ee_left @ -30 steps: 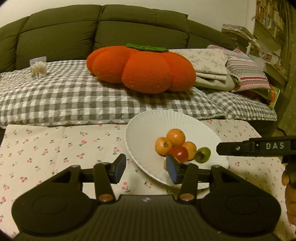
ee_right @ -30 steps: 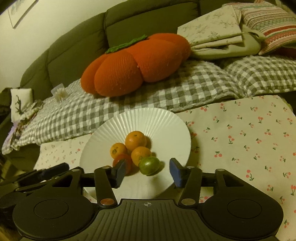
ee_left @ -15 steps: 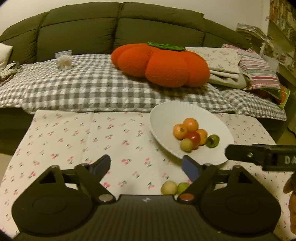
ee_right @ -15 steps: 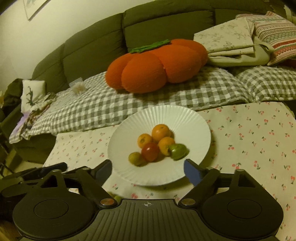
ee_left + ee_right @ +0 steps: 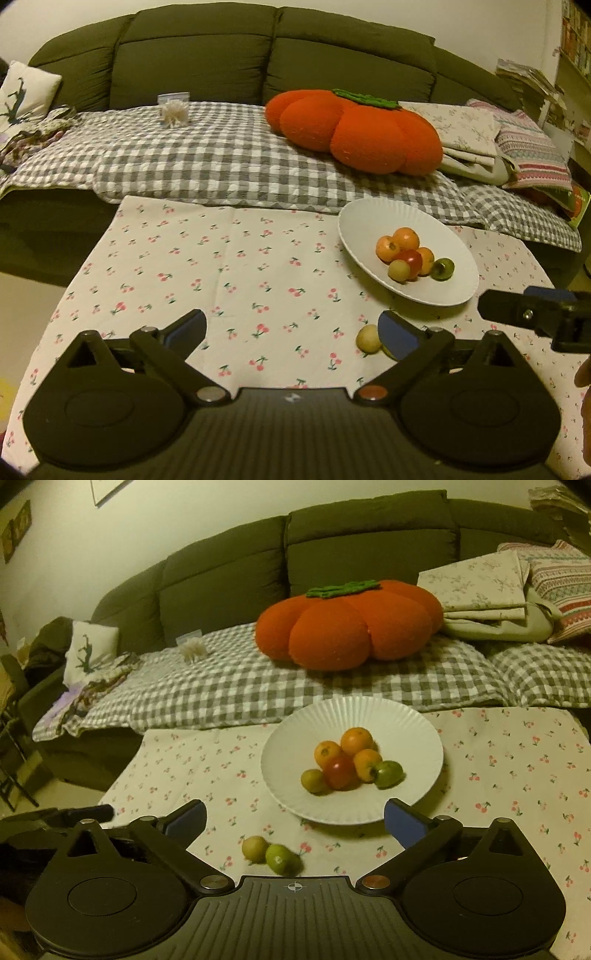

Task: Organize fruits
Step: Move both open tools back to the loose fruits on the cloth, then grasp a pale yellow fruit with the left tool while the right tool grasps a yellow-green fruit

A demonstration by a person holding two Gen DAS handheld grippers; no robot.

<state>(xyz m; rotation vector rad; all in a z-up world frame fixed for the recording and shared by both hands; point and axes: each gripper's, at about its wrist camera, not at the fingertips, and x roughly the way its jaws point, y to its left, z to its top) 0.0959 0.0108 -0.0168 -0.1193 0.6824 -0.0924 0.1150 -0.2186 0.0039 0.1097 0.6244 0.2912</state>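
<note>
1. While both grippers hang above the cloth (image 5: pixel 258 258), their jaws have just been opening and now stand wide apart, with nothing clamped in either.
2. Between the fingers of the left gripper (image 5: pixel 291 330) only bare cherry-print cloth shows; no fruit is within the gap.
3. A pale fruit (image 5: pixel 368 339) lies on the cloth just inside the left gripper's right-hand finger (image 5: pixel 400 334), close to its pad but apart from it.
4. A second fruit beside it is mostly hidden behind that finger in the left view.
5. In the right view, the right gripper (image 5: pixel 295 821) frames the same pair: a yellow fruit (image 5: pixel 254 847) and a green fruit (image 5: pixel 279 858) touch each other, low in the gap and nearer the left-hand finger (image 5: pixel 186 821).
6. Neither fruit touches a pad.
7. The plate (image 5: pixel 406 731) sits farther off, its near rim lying between the right gripper's fingertips in that view.
8. Six fruits are heaped on the plate: three orange ones, a red one (image 5: pixel 340 771), a yellowish one and a green one.
9. In the left view the plate lies beyond the right-hand finger, off to the right, well outside the jaws.
10. A tip of the right gripper reaches in at the right edge of the left view, near the plate's rim.
</note>
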